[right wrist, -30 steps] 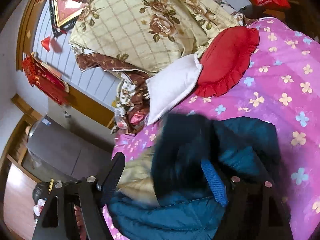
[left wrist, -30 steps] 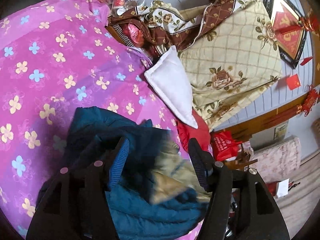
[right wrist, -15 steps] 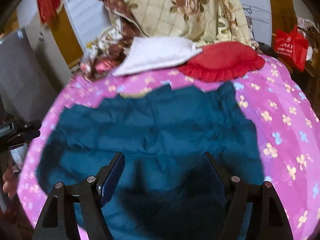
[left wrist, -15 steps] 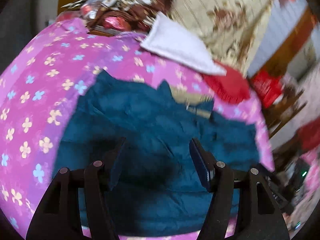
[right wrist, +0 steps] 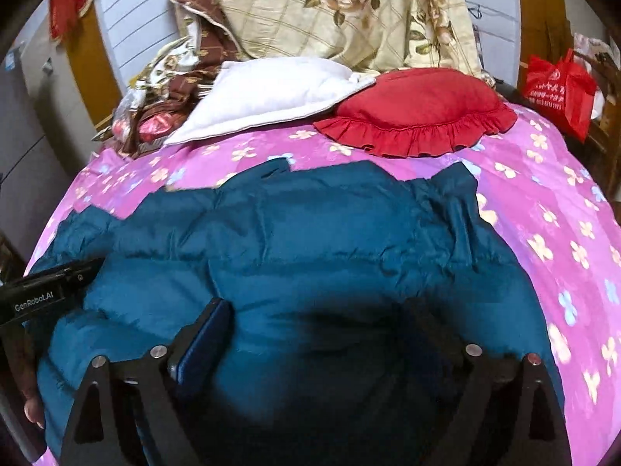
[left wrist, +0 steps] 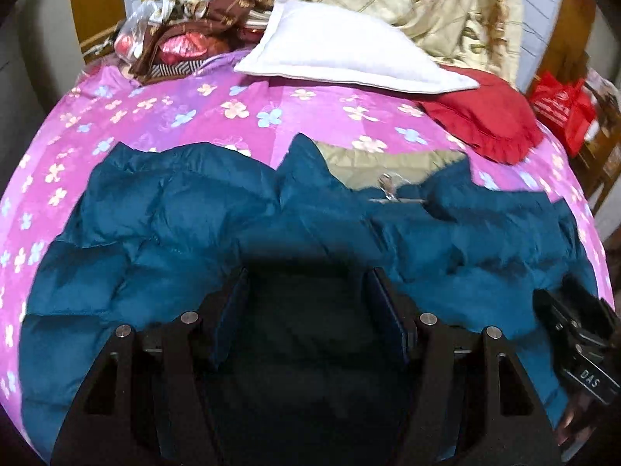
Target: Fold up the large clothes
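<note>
A teal quilted jacket (left wrist: 186, 233) lies spread flat on the pink flowered bedspread (left wrist: 202, 112); its beige lining (left wrist: 388, 163) and a metal zip pull show at the collar. It also fills the right wrist view (right wrist: 310, 233). My left gripper (left wrist: 306, 291) is open, its jaws wide apart just over the jacket's near hem. My right gripper (right wrist: 326, 322) is open too, low over the jacket's near edge; its right finger is lost in shadow. Each gripper shows at the edge of the other's view.
A white pillow (left wrist: 341, 54) and a red frilled cushion (right wrist: 419, 116) lie at the far side of the bed. A cream rose-print quilt (right wrist: 349, 7) and a brown patterned cloth (left wrist: 217, 11) are heaped behind. A red bag (right wrist: 559, 89) hangs at right.
The jacket was bunched up between my grippers a second ago; now it lies spread flat on the bed. Both grippers have pulled back and lowered toward its near edge.
</note>
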A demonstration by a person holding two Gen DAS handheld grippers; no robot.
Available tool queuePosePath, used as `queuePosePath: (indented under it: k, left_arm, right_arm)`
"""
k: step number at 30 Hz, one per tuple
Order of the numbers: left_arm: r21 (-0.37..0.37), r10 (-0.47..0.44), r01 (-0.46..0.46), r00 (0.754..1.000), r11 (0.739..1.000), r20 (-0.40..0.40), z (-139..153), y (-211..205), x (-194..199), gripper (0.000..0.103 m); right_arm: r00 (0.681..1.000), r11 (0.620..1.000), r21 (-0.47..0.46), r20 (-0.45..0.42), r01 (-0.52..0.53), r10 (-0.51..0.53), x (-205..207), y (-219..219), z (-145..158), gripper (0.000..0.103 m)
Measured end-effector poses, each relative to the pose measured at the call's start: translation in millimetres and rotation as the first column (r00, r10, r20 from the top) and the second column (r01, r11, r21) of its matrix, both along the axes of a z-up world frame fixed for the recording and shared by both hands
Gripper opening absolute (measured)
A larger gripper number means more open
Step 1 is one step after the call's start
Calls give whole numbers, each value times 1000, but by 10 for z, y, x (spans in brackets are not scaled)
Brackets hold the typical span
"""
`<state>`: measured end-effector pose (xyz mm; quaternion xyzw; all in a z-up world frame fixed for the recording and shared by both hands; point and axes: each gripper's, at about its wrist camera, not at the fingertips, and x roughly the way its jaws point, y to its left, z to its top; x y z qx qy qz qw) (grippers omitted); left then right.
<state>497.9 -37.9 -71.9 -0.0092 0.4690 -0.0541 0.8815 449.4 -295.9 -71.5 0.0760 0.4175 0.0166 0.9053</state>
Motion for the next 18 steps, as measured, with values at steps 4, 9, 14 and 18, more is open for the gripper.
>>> queuePosePath:
  k: [4,9,14,18]
  left_arm:
    - [4,33,-33,999,999,-3,-105,-5,284,63]
    - [19,47,-47,999,999,9,-180,-41,386,65]
    - [-37,52,-51,998,998,21,23,113,179,64]
    - [-81,89,-83,993,993,75,367,411,-190,64]
  right_arm:
    - [1000,999,24,-20,20,-20,301,-67,-83,89]
    - [999,999,21,-30,28,-27,481,-40,-176,92]
    - [997,1000,-23,-77,17,-18,405,-30,-79,91]
    - [1000,1000,-6,-14,1,-1,-114,-105,262,91]
